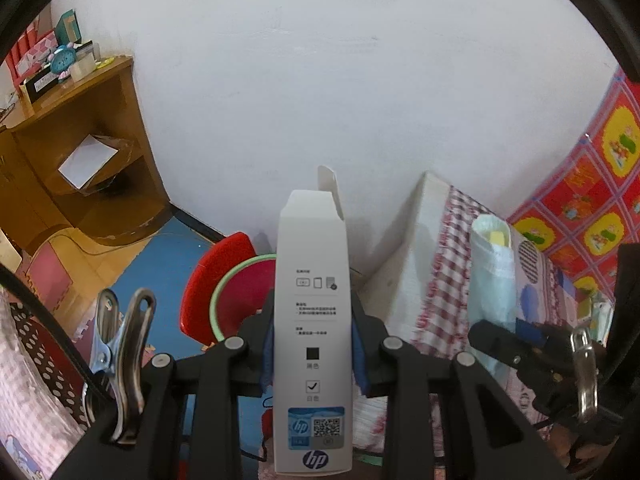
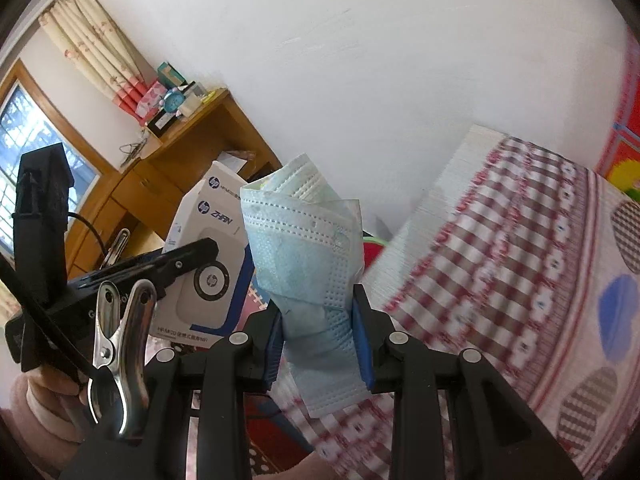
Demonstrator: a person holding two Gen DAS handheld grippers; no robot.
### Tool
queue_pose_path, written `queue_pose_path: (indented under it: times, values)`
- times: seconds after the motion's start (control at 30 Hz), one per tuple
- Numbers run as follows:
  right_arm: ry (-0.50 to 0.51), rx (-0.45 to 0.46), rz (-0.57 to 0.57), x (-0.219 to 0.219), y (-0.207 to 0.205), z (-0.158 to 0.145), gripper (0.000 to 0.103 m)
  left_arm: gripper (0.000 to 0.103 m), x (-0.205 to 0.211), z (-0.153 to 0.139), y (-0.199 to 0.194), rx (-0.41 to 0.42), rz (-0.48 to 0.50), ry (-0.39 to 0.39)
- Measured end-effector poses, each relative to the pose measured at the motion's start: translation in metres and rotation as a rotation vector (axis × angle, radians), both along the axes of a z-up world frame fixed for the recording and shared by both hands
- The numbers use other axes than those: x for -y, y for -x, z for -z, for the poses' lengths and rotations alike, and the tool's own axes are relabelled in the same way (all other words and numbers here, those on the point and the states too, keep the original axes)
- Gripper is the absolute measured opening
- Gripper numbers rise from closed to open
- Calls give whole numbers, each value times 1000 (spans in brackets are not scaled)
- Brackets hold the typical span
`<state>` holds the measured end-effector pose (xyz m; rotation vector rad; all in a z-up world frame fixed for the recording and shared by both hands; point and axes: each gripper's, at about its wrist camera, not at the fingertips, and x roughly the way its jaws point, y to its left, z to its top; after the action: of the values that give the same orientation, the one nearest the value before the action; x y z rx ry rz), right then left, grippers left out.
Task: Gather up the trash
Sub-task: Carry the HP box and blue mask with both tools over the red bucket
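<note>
My left gripper (image 1: 313, 354) is shut on a tall white HP carton (image 1: 313, 304), held upright with its top flap open. The same carton (image 2: 208, 256) shows in the right wrist view at the left, clamped by the left gripper (image 2: 192, 256). My right gripper (image 2: 320, 328) is shut on a crumpled light-blue face mask (image 2: 308, 248), which sticks up between the blue pads. That mask (image 1: 494, 280) also appears at the right of the left wrist view, with the right gripper (image 1: 520, 340) below it. Behind the carton, a red bin with a pale green rim (image 1: 232, 284) stands on the floor, partly hidden.
A bed with a red checked cover (image 2: 500, 260) fills the right side. A wooden corner shelf (image 1: 92, 148) with a clock and boxes stands at the left against the white wall. Blue and pink foam mats (image 1: 160, 256) cover the floor. A window with curtains (image 2: 36, 136) is at far left.
</note>
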<state>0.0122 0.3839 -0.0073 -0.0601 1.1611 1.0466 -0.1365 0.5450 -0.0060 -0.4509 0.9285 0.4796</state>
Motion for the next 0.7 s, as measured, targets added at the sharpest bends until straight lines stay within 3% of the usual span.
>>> queue_pose_path:
  times: [0.3,0.7]
  values:
    - [35,-11,-6,-70,2,22,31,31,-43,40,-3,-56,28,-15]
    - [150,-91,7,-132,-7,72,31,31,-89,115,-11,-48,25,79]
